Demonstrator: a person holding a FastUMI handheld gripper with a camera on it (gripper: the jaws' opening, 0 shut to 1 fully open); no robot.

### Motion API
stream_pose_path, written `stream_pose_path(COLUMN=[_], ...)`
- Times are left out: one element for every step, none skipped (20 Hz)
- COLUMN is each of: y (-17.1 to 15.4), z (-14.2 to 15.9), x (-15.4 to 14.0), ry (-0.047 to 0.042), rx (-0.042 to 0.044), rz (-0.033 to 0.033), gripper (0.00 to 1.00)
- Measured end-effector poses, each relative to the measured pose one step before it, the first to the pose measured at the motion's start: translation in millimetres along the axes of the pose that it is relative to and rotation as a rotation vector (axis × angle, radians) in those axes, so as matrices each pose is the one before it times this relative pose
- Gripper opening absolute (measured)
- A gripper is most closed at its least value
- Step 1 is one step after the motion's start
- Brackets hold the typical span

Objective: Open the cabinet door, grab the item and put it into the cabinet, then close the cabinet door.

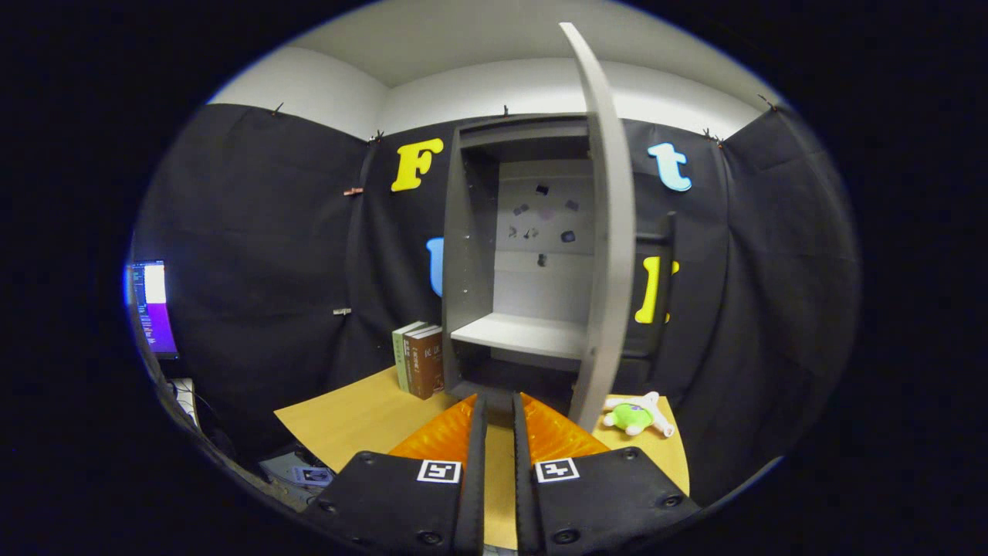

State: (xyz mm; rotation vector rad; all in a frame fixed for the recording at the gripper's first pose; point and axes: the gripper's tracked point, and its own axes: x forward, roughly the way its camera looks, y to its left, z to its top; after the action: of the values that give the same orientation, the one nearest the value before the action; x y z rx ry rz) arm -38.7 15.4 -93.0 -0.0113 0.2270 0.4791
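A grey cabinet (468, 255) stands at the back of the wooden table (363, 417), its door (610, 232) swung wide open and seen edge-on just right of my fingers. Inside, a bare shelf (525, 333) crosses the lower part. A small green and white plush toy (633, 417) lies on the table right of the door's foot. My gripper (498, 401) points at the cabinet's base, a little short of it. Its fingers stand a narrow gap apart with nothing between them, and they touch neither the door nor the toy.
A few upright books (421, 359) lean against the cabinet's left side. A lit monitor (154, 309) stands far left, beyond the table. Black cloth walls close in the booth on all sides.
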Motion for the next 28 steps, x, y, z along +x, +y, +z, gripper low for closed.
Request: stream_pose_path(y=[6.58, 5.94, 3.62, 1.41, 2.61, 4.28, 2.19, 0.31, -2.46, 1.38, 2.63, 3.22, 1.10, 2.08, 2.23, 3.25, -2.65, -4.72, -3.38, -0.27, -1.08, -2.24, -2.78, -2.37, 1.29, 0.43, -0.16, -0.26], z=[-5.34, -9.05, -8.13, -5.46, -4.70, -8.18, -8.62, -10.12, -8.80, -12.66, -13.65, -15.63, -10.97, -9.92, -8.39, -8.01, -7.69, -8.04, -8.52, -4.54, -5.15, -7.68, -6.33, -6.34, -7.05, -5.02, -1.38, 0.44], x=[-1.32, 3.06, -3.23, 1.12, 3.59, 4.87, 3.66, -0.36, 1.43, 2.03, 0.97, -0.12, -0.15, 2.03, 0.34, 4.45, 3.91, 3.27, 5.71, 2.99, 2.67, 7.52, 6.58, 7.15, 9.38, 11.57, 6.74, 3.84], ry=[0.01778, 0.03670, 0.03252, 0.02168, 0.01843, 0.02556, 0.03386, 0.03143, 0.02138, 0.04384, 0.05012, 0.05618, 0.04040, 0.04078, 0.02974, 0.02902, 0.03024, 0.03278, 0.03105, 0.01773, 0.02483, 0.02552, 0.02483, 0.02633, 0.02450, 0.02027, 0.01206, 0.01069], rx=[0.01303, 0.01534, 0.01093, 0.00717, 0.01283, 0.01598, 0.01721, 0.00999, 0.01040, 0.02181, 0.01837, 0.01784, 0.01352, 0.02230, 0.02525, 0.01485, 0.00199, -0.00239, 0.00282, 0.00753, 0.00818, -0.00231, -0.01073, -0.00977, 0.00025, 0.01011, 0.01058, 0.00048], rz=[0.00697, -0.00151, -0.00829, -0.01536, -0.01449, -0.01395, -0.01981, -0.03227, -0.03592, -0.02698, -0.01707, -0.02005, -0.01642, -0.01292, -0.01104, -0.01255, -0.02505, -0.02764, -0.02389, -0.01133, -0.01060, -0.01815, -0.01420, -0.00893, 0.00125, 0.00430, 0.00377, -0.00073], gripper=[0.20, 0.20, 0.20, 0.20, 0.21, 0.23, 0.48, 0.54, 0.53, 0.53, 0.52, 0.52, 0.53, 0.53, 0.53, 0.53, 0.53, 0.53, 0.53, 0.53, 0.52, 0.52, 0.52, 0.52, 0.52, 0.52, 0.52, 0.52])
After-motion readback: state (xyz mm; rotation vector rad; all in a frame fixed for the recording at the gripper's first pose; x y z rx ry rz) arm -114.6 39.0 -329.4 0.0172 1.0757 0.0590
